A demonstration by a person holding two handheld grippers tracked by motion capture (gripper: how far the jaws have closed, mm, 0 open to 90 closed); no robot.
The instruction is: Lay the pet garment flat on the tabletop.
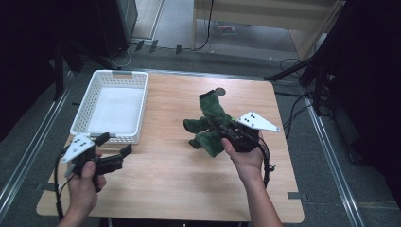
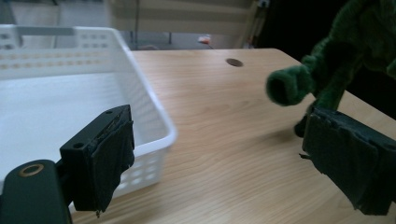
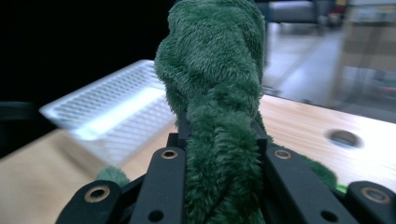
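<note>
Wooden table [image 1: 165,179] seen from above, with a person's two hands each holding a black two-jaw gripper. The right gripper [image 1: 226,131], near the middle of the table toward its right edge, has its jaws clamped on a green plush toy [image 1: 212,120]; the high view shows the toy raised, its limbs hanging loose. The right gripper view looks along fuzzy green fabric pinched between the jaws. The left gripper [image 1: 114,144], near the front left corner, has its jaws spread wide with nothing between them. A white perforated basket [image 1: 137,101] sits at the back left corner, just beyond the left gripper.
</note>
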